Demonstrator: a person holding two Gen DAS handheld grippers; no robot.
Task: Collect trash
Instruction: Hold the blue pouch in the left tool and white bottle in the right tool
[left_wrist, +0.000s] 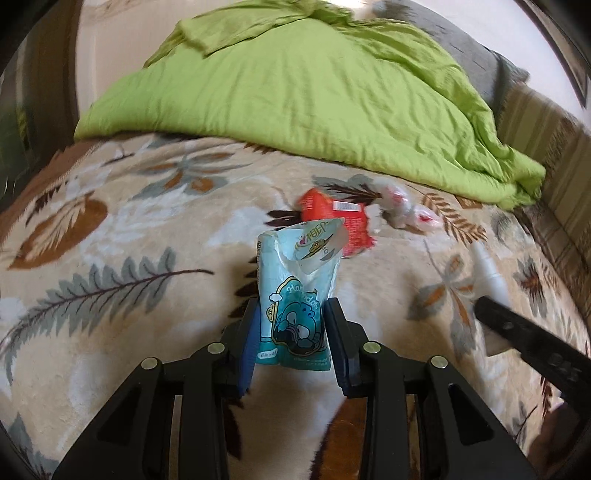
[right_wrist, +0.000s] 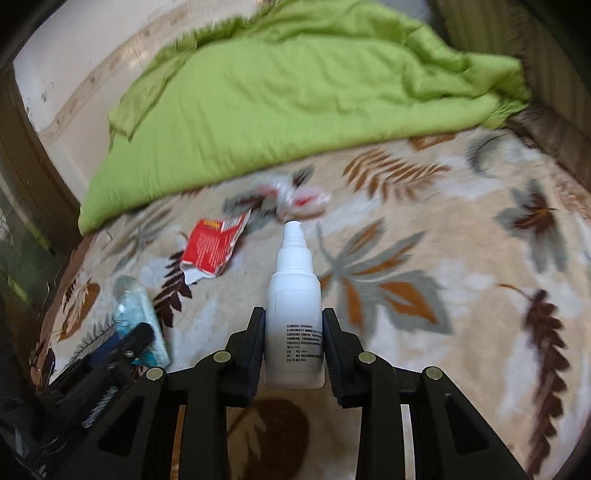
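Right gripper (right_wrist: 294, 345) clamps white spray bottle (right_wrist: 294, 314) — red wrapper (right_wrist: 212, 245) beyond

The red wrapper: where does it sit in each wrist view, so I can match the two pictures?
Left wrist: red wrapper lies just above centre, right behind the top of the blue pouch held in the left gripper.
Right wrist: it lies left of centre, left of the white bottle in the right gripper.
Shared landmark: the green quilt beyond it.

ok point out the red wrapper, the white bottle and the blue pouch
red wrapper (right_wrist: 212, 245), right wrist view, printed face
white bottle (right_wrist: 294, 325), right wrist view, body
blue pouch (left_wrist: 295, 314), left wrist view, cartoon print
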